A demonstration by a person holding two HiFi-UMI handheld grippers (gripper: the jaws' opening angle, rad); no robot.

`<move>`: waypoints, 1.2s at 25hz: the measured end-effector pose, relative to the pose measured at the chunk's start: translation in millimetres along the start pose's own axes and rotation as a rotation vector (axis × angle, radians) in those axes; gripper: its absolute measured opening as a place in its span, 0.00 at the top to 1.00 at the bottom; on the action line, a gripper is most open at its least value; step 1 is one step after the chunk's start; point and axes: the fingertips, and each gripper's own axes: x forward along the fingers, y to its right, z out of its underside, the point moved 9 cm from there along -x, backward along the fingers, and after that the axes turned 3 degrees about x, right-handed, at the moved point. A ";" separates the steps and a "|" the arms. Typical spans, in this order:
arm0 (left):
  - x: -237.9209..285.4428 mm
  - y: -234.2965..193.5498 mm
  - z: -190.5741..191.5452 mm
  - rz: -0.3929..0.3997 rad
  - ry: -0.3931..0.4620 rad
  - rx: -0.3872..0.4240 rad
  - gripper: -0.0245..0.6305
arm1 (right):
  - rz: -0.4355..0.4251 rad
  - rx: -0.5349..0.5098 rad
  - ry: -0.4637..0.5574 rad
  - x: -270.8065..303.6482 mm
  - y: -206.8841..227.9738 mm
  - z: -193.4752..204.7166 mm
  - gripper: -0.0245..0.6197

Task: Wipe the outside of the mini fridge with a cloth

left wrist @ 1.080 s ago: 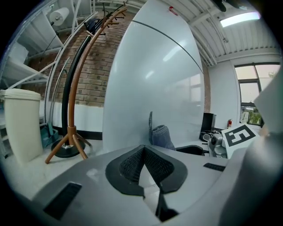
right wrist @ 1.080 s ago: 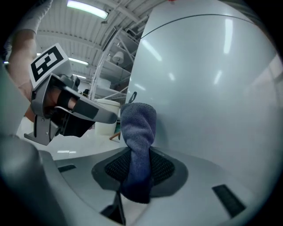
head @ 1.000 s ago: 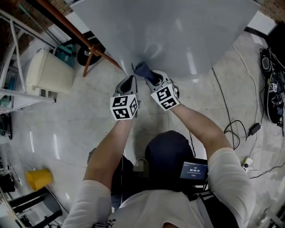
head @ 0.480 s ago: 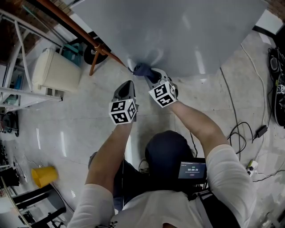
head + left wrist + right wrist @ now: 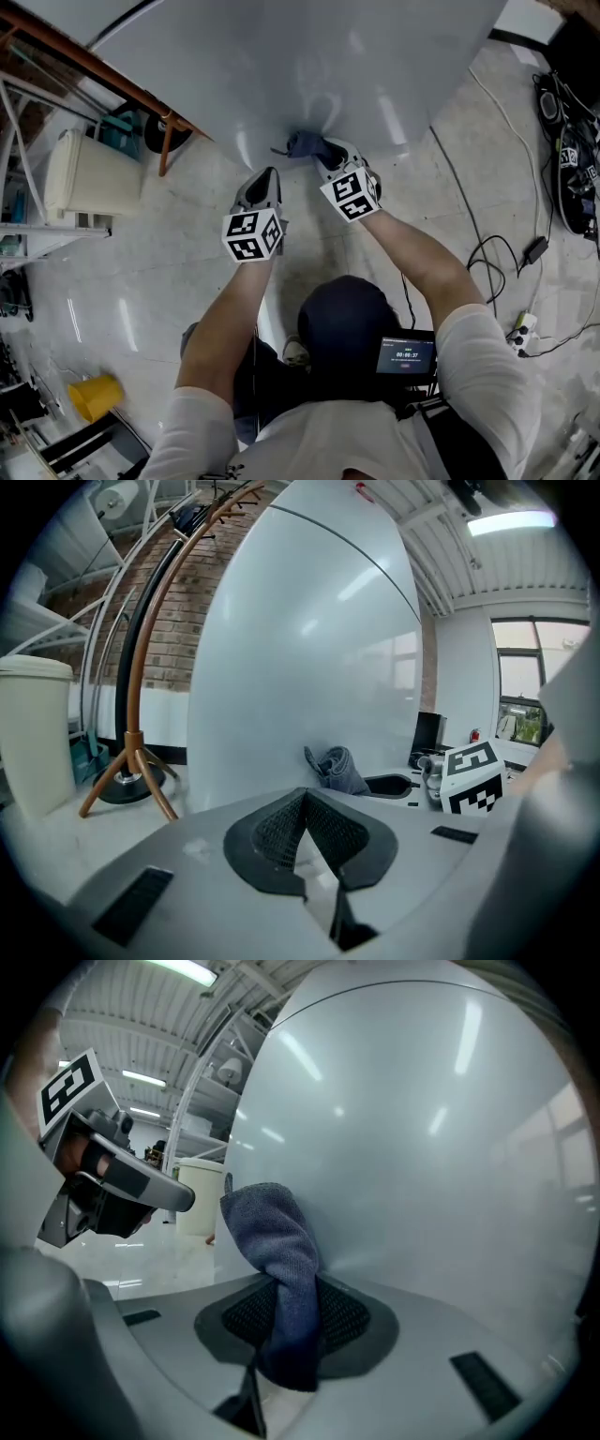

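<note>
Your right tool [image 5: 281, 1312] is clamped on the cloth [image 5: 274, 1227]. The blue-grey fabric is pinched between the two jaws, with a bunched fold rising out of them. That fold presses against the smooth white side of the mini fridge [image 5: 309, 66]. In the head view, the cloth sits on the near face of the fridge, close to the panel's lower edge.

Your left tool [image 5: 305, 801] has its jaws together with nothing between them. It points at the same white face but stays off it. It sits just beside the right tool, on its left and a little further back from the panel. From the left gripper view, you can see the cloth against the fridge, with the right tool's marker cube next to it.

You are crouched over the pale floor [image 5: 187, 244] with both arms stretched forward. A copper stand [image 5: 165, 148] rises at the fridge's left edge, and a cream bin [image 5: 84, 178] stands near it. A yellow bucket [image 5: 91, 396] sits well apart at lower left. Cables [image 5: 487, 253] trail over the floor on your right.
</note>
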 end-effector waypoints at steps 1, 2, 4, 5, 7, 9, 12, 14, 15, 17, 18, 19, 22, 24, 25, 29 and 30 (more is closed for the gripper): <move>2.8 3.8 -1.3 0.011 0.004 -0.002 0.96 | 0.014 0.007 -0.003 -5.1 6.6 1.2 0.79; 5.2 7.9 -2.5 0.022 0.008 -0.004 0.96 | 0.028 0.013 -0.006 -10.6 13.1 2.2 0.79; 10.3 16.4 -4.8 0.046 0.016 -0.007 0.96 | 0.059 0.022 -0.010 -21.0 26.4 6.2 0.79; 13.6 20.7 -5.8 0.060 0.019 -0.008 0.96 | 0.075 0.027 -0.014 -26.0 33.7 8.5 0.79; 21.3 28.3 -7.6 0.083 0.024 -0.010 0.96 | 0.109 0.037 -0.022 -34.4 49.2 14.5 0.79; 28.8 34.0 -7.4 0.102 0.024 -0.015 0.96 | 0.139 0.044 -0.031 -41.2 63.6 21.2 0.79; 38.6 40.0 -4.7 0.124 0.016 -0.021 0.96 | 0.183 0.059 -0.042 -53.1 81.7 24.6 0.79; 44.9 44.4 -3.5 0.137 0.011 -0.024 0.96 | 0.209 0.067 -0.050 -60.6 93.5 26.9 0.79; 48.1 46.7 -3.1 0.144 0.009 -0.025 0.96 | 0.221 0.071 -0.053 -64.0 99.7 28.6 0.79; 54.5 51.2 -2.1 0.159 0.007 -0.025 0.96 | 0.249 0.080 -0.061 -70.9 112.6 33.0 0.79; 57.7 53.5 -1.2 0.165 0.006 -0.026 0.96 | 0.265 0.087 -0.064 -74.7 119.3 35.6 0.79; 60.6 55.8 -0.1 0.171 0.004 -0.026 0.96 | 0.281 0.096 -0.068 -78.6 126.2 38.5 0.79; 68.2 62.0 4.2 0.183 -0.006 -0.024 0.96 | 0.331 0.125 -0.078 -91.2 147.1 47.3 0.79; 72.9 65.0 6.2 0.188 -0.013 -0.023 0.96 | 0.365 0.147 -0.084 -98.9 162.0 52.6 0.79; 74.7 66.4 6.6 0.190 -0.015 -0.022 0.96 | 0.383 0.158 -0.087 -102.7 169.5 55.4 0.79; 78.6 70.8 8.2 0.196 -0.014 -0.021 0.96 | 0.437 0.189 -0.102 -114.7 191.8 65.8 0.79; 79.8 71.4 8.6 0.197 -0.014 -0.021 0.96 | 0.442 0.191 -0.105 -115.5 194.3 67.0 0.79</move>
